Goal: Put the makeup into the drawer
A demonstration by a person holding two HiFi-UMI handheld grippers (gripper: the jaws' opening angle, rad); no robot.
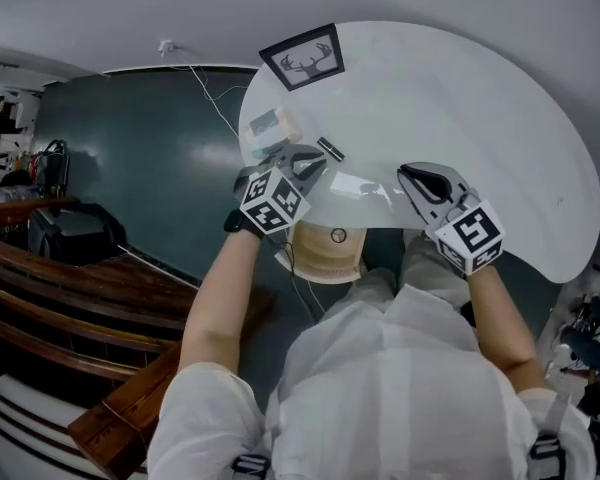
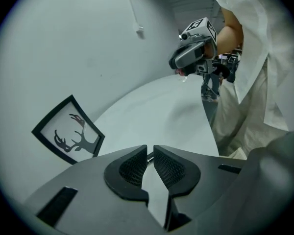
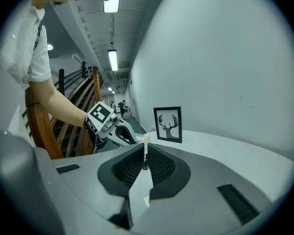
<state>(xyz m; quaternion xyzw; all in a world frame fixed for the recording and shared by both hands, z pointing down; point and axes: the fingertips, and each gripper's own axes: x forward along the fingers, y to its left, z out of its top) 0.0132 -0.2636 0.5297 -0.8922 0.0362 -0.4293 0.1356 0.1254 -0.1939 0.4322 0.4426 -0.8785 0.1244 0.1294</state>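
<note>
A slim black makeup stick [image 1: 330, 149] lies on the white half-round table [image 1: 460, 98], beside a small clear box [image 1: 273, 125] with pale contents. My left gripper [image 1: 315, 163] hovers just below and left of the stick, its jaws almost together with nothing between them [image 2: 150, 153]. My right gripper [image 1: 405, 175] is over the table's near middle and points left toward the stick. Its jaws [image 3: 145, 153] leave only a thin slit, and a dark sliver shows through it. Each gripper sees the other: the right gripper [image 2: 191, 58], the left gripper [image 3: 120, 131].
A framed deer picture [image 1: 302, 58] leans on the wall at the table's back. A beige round stool or basket [image 1: 330, 250] stands under the near edge, by my legs. Wooden stairs [image 1: 40, 298] run along the left over a dark floor.
</note>
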